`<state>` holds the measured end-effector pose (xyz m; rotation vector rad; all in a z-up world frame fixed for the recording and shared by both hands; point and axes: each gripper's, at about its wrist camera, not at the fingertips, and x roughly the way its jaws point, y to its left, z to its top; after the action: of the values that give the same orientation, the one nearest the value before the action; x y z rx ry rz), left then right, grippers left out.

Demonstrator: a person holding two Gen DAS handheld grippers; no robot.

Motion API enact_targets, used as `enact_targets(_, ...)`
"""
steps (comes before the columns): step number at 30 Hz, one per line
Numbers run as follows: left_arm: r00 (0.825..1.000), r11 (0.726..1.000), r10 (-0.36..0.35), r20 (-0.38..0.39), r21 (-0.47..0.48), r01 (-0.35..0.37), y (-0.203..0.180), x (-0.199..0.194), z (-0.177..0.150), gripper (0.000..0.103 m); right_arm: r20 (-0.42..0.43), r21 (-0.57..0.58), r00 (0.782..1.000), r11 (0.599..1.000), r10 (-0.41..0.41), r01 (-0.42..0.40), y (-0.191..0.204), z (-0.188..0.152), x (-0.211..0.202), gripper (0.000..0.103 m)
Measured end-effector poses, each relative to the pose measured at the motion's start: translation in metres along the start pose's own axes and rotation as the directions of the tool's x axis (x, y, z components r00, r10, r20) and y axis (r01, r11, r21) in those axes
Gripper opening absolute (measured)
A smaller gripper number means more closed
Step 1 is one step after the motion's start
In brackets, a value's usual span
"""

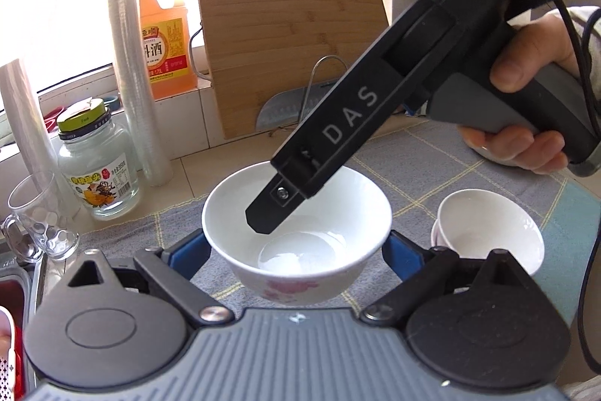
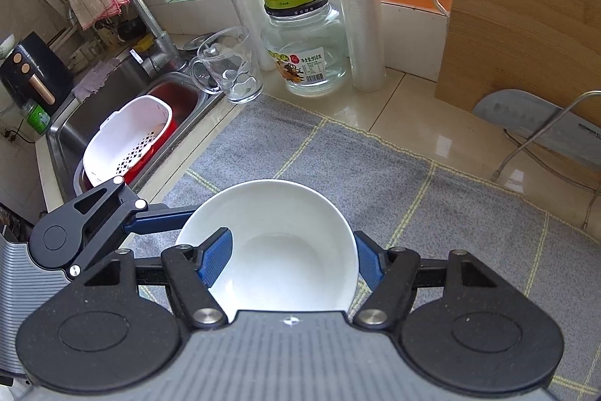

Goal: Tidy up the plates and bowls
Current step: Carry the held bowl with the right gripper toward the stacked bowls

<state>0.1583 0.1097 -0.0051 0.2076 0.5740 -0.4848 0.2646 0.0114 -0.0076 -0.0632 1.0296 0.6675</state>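
Holding a white bowl [image 1: 296, 232] between my left claw [image 1: 296, 250], its blue pads against opposite outer walls. My right claw [image 2: 289, 258] is clamped on the bowl's wall, one finger inside, one outside. Bowl appears lifted above the grey cloth [image 2: 338, 156] on the table. Second bowl [image 1: 488, 228] sits beside.

- The left claw [image 1: 296, 247] is spread wide, with one blue pad on each side of a white bowl [image 1: 296, 213], outside its wall.
- The right claw [image 2: 289, 258] is angled steeply downward and closed across the bowl's rim, one finger [image 2: 216, 258] inside.
- Its handle is gripped by a hand [image 1: 526, 93].
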Motion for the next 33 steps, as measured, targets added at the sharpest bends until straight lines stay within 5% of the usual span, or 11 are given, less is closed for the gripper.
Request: enact_targets(33, 0.987, 0.979, -0.163, -0.007, 0.123, 0.163, -0.113, 0.004, 0.014, 0.097, 0.045, 0.133, 0.992, 0.985, -0.119, 0.112, -0.05, -0.094, -0.096, 0.075)
